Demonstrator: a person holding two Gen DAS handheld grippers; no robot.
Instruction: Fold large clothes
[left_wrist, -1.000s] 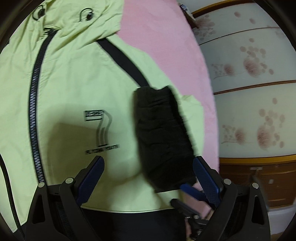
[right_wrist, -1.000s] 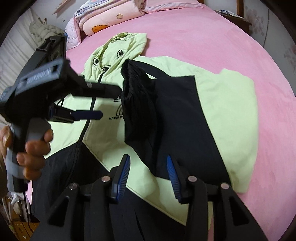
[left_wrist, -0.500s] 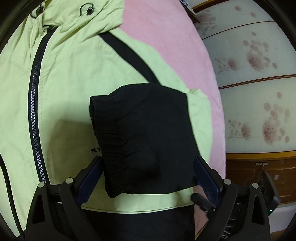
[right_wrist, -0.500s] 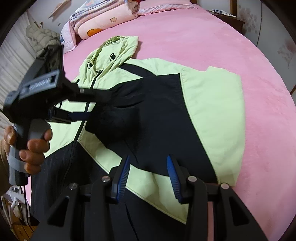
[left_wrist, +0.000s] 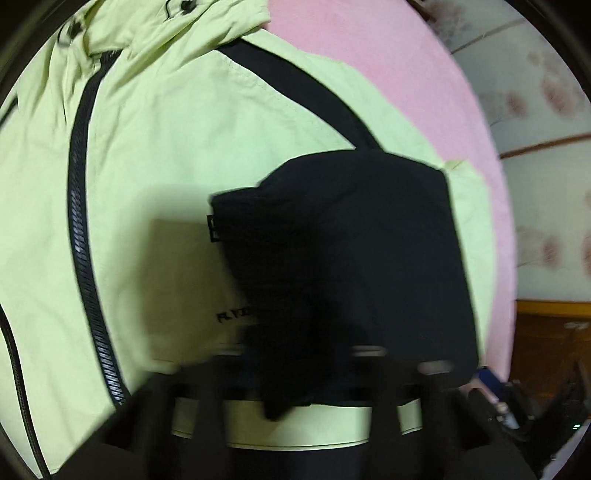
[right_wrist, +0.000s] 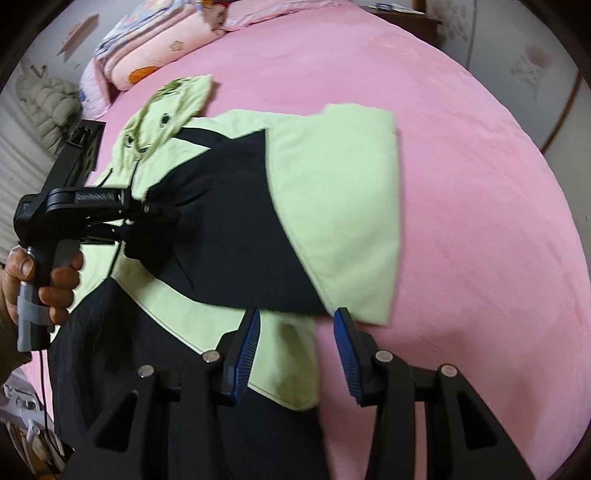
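Note:
A lime-green and black hooded jacket (left_wrist: 166, 147) lies zipped, front up, on the pink bed (right_wrist: 480, 184). Its black sleeve (left_wrist: 351, 240) is folded across the chest and hides part of the printed logo. My left gripper (left_wrist: 291, 369) is blurred; its jaws are closing on the sleeve's bunched cuff, and black cloth hangs between them. The right wrist view shows that left gripper (right_wrist: 162, 218) at the cuff, held by a hand (right_wrist: 55, 277). My right gripper (right_wrist: 295, 354) hovers open over the jacket's (right_wrist: 332, 206) lower side edge, with nothing between its fingers.
Folded quilts and pillows (right_wrist: 155, 55) are stacked at the head of the bed. Floral wall panels (left_wrist: 546, 147) and a wooden cabinet (left_wrist: 546, 332) stand past the bed's edge. Bare pink bedspread (right_wrist: 461, 295) stretches right of the jacket.
The black sleeve has come down from upright to flat across the chest. My left gripper has sunk and shut on the cuff. My right gripper has slid right toward the jacket's edge.

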